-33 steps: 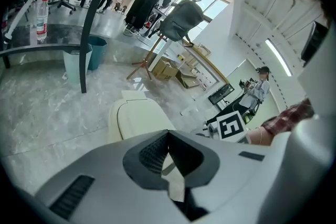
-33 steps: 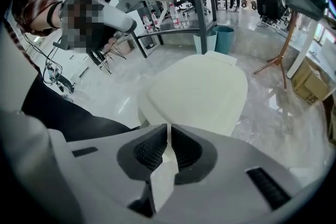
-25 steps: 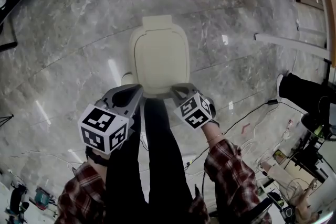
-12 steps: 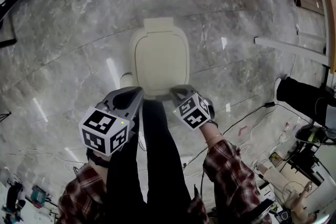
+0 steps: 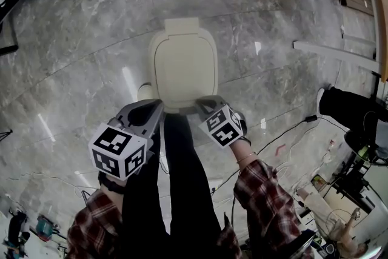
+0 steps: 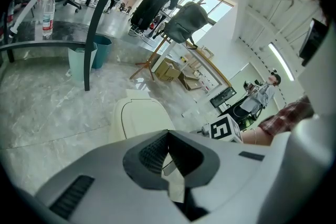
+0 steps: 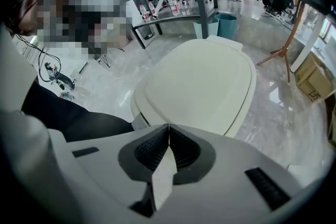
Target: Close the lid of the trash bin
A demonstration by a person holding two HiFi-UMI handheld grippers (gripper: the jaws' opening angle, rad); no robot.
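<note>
Nearest me, my dark trouser legs (image 5: 176, 191) and plaid sleeves (image 5: 262, 191) filled the bottom of the head view. Just beyond them the left tool (image 5: 156, 106) and the right tool (image 5: 204, 102) hung side by side at the near edge of the trash bin (image 5: 153, 54). From above I could not tell whether either one touched it. Each tool's own view showed its jaws pressed together at the tips, with nothing gripped between them.

The cream bin stood on the grey marble floor (image 5: 73, 57) directly ahead of my feet. Its lid (image 5: 185, 67) lay flat and fully down, so whatever was inside stayed hidden. The right gripper view showed the lid large and close, just past the jaw tips. The left gripper view caught it off to one side, partly cut off by the tool's body.

Farther back, only the gripper views reached the room. Two teal bins (image 6: 79, 63) stood under a dark tabletop (image 6: 63, 34) that carried a water bottle (image 6: 47, 10). I could not see into them from that angle. Beyond stood a coat stand (image 6: 157, 0) hung with dark jackets and some open cardboard boxes (image 6: 170, 68), their contents too small to make out.
</note>
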